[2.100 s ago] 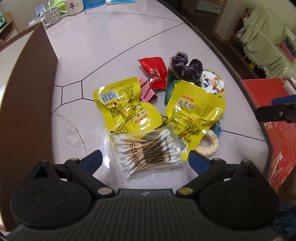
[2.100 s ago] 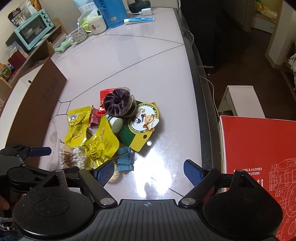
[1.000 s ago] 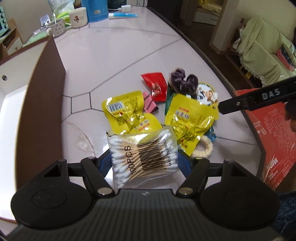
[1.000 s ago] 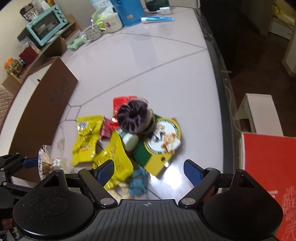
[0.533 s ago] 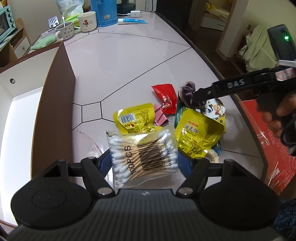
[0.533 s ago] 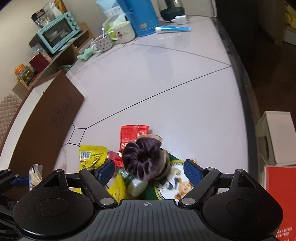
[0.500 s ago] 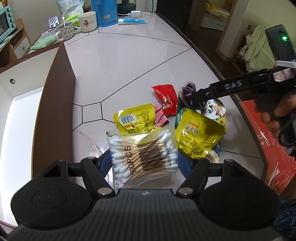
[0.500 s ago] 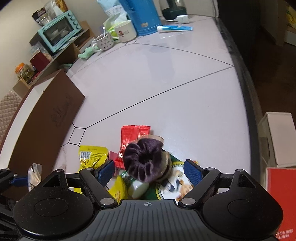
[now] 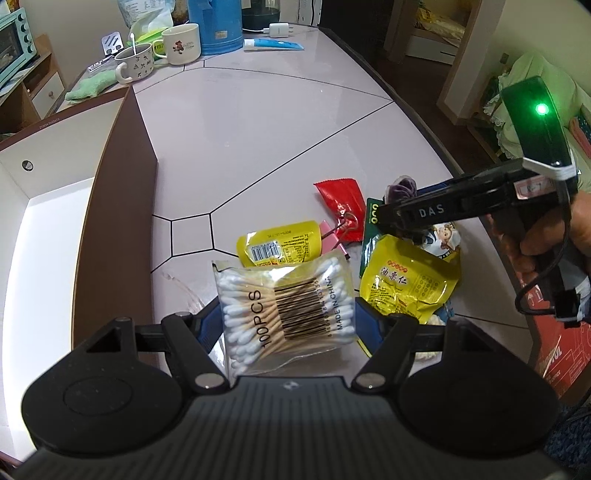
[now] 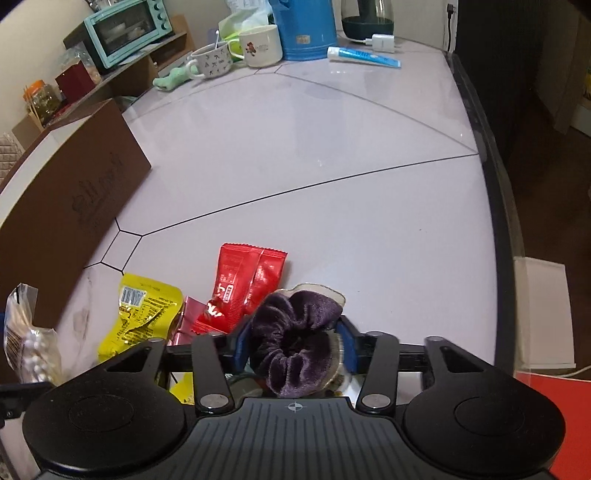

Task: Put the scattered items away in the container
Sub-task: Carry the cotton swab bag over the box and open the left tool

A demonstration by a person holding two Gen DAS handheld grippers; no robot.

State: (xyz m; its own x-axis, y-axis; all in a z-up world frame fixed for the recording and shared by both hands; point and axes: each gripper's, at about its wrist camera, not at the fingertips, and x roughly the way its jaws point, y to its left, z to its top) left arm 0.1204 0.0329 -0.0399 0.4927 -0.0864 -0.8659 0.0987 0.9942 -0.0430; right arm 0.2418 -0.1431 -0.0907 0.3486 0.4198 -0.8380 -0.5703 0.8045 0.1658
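My left hand-held gripper (image 9: 286,314) clamps cotton swab bag (image 9: 286,304) clear of bench (image 9: 258,147); right hand-held gripper (image 10: 293,349) pinches purple scrunchie (image 10: 291,339); box (image 9: 48,229) open alongside.

Glossy pale table (image 10: 332,155), teal toaster oven (image 10: 125,27) on wooden shelf behind.

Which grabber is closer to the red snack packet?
The right. The right gripper, shut on the purple scrunchie, sits just beside the red snack packet. The left gripper holds the cotton swab bag farther back, past the yellow packet.
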